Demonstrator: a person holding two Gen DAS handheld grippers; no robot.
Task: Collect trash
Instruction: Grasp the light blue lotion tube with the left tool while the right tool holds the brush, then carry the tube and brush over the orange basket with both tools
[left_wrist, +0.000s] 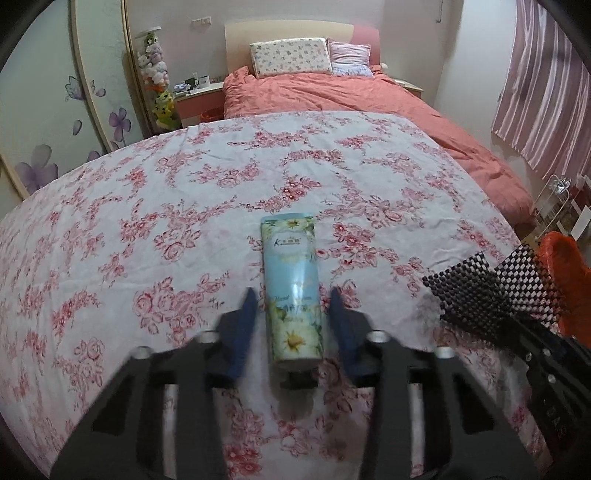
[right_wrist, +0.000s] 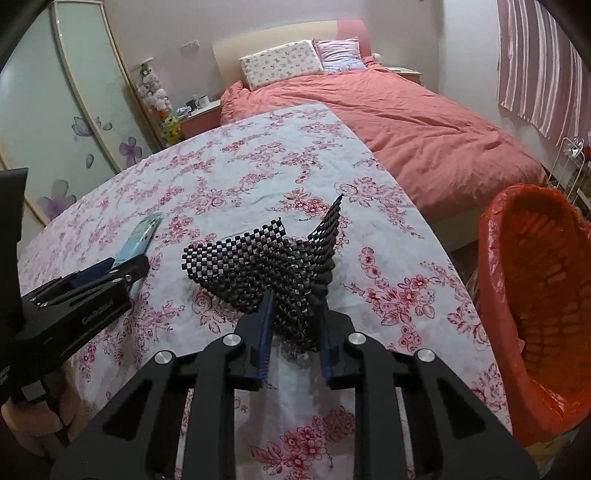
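A light blue floral tube lies on the flowered tablecloth, its cap end toward me. My left gripper is open, its blue fingers on either side of the tube with gaps showing. The tube and left gripper also show in the right wrist view. My right gripper is shut on a crumpled black-and-white mesh mat, lifted above the cloth; the mat shows at the right in the left wrist view.
A bin lined with an orange bag stands off the table's right edge. Behind the table is a bed with a pink duvet. A wardrobe with flower decals stands at the left.
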